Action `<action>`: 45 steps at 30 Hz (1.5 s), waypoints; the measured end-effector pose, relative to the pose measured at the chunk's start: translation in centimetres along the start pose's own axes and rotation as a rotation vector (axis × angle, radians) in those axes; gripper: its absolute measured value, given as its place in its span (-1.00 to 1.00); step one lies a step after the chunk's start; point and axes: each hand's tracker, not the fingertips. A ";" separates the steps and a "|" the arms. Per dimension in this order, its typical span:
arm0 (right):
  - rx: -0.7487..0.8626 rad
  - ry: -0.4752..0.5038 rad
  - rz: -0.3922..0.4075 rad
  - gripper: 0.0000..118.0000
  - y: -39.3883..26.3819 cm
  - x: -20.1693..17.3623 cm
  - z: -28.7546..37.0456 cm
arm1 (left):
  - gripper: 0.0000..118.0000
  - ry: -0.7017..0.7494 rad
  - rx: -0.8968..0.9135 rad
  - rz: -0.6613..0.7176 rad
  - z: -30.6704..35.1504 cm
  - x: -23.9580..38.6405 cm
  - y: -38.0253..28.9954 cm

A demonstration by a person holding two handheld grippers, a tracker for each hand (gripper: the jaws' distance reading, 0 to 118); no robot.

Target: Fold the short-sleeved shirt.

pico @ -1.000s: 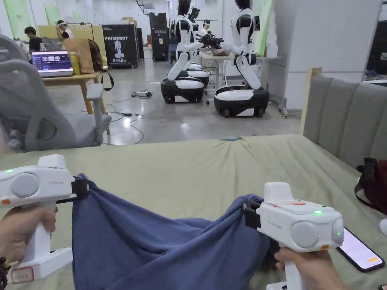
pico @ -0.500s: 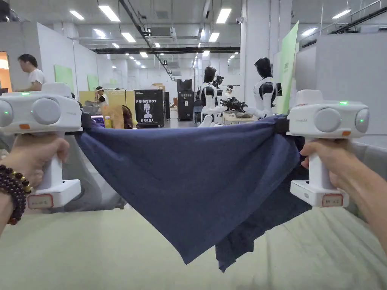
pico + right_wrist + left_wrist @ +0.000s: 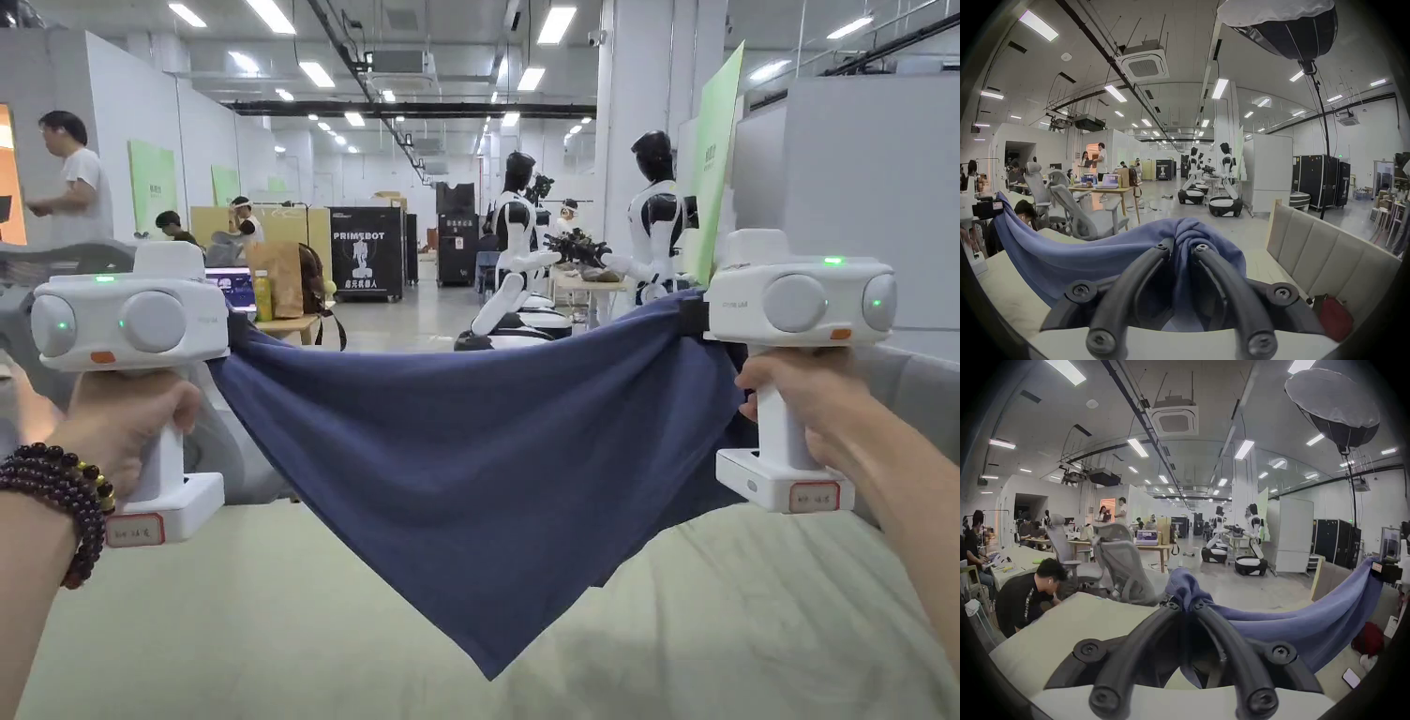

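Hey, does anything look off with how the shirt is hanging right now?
Slightly. The blue shirt is stretched between the left gripper and right gripper, but hangs in a lopsided point instead of flat, with fabric bunched at each pinch.

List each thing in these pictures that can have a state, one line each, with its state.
Left white handheld claw: shut on the shirt.
Right white handheld claw: shut on the shirt.
Dark blue cotton short-sleeved shirt: unfolded, stretched between both claws, hanging above the bed, sagging to a point.
Pale green bed sheet: spread flat.
Laptop on the wooden desk: open, screen lit.
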 end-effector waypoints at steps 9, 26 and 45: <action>-0.175 0.056 -0.067 -0.80 -12.8 0.7 -0.6 | -0.95 -0.051 -0.149 0.012 -0.1 -0.5 -11.4; -0.294 0.117 0.007 -0.80 -31.9 -0.3 23.4 | -0.95 -0.159 -0.312 -0.067 23.0 -5.9 -30.3; -0.517 0.065 0.001 -0.40 -39.3 -2.0 25.4 | -0.85 -0.148 -0.602 -0.086 24.5 -6.8 -37.7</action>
